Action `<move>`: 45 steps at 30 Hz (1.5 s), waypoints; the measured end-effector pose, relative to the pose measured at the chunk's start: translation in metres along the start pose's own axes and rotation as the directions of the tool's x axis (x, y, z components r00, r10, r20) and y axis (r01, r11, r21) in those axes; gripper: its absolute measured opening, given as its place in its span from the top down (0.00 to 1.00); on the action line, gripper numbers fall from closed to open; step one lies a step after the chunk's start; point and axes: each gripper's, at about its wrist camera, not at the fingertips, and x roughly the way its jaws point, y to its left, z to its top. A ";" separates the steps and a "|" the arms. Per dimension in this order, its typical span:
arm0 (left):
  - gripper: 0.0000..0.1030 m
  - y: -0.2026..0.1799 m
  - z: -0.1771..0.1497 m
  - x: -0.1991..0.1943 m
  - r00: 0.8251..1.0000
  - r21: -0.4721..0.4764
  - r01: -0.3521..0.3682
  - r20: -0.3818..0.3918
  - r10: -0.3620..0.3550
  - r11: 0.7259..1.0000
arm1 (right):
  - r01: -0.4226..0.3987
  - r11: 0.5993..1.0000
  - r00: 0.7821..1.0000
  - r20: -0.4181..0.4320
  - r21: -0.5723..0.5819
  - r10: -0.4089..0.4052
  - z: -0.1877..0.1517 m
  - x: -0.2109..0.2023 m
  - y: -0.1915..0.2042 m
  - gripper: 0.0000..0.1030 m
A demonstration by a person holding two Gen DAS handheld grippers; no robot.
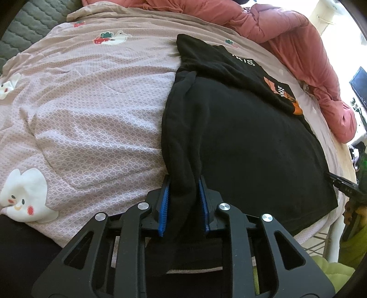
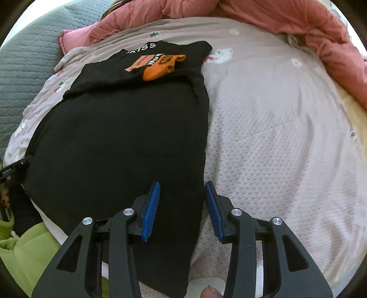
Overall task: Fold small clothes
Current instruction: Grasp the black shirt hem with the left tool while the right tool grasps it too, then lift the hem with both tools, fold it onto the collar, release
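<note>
A black T-shirt (image 1: 240, 128) with an orange and white print lies on the pink patterned bedsheet (image 1: 91, 110); its far part is folded over. My left gripper (image 1: 184, 183) is shut on the shirt's left near edge, black cloth bunched between its blue pads. In the right wrist view the same black shirt (image 2: 119, 137) fills the left half. My right gripper (image 2: 182, 188) is open over the shirt's right near edge, the left pad above the cloth and the right pad over the bedsheet (image 2: 275, 142). The right gripper's tip (image 1: 344, 185) shows at the shirt's right edge in the left wrist view.
A coral-pink duvet (image 1: 286, 34) is heaped along the far side of the bed, also in the right wrist view (image 2: 298, 20). A grey quilted cover (image 2: 25, 64) lies to the far left. Lime-green fabric (image 2: 25, 254) lies below the bed's near edge.
</note>
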 end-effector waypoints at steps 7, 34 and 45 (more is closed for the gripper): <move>0.93 -0.003 0.003 -0.001 1.000 0.012 -0.004 0.020 0.003 1.000 | -0.031 0.998 0.999 0.022 -0.055 0.032 0.005 -0.009 0.007 0.90; 0.96 -0.023 0.114 -0.039 0.975 -0.033 0.022 0.223 -0.014 0.999 | -0.153 0.987 0.918 0.377 0.046 0.124 0.108 -0.056 -0.022 0.94; 0.96 -0.031 0.183 -0.007 0.976 -0.062 0.002 0.218 0.011 0.998 | -0.112 0.990 0.930 0.359 0.082 0.076 0.159 -0.024 -0.033 0.94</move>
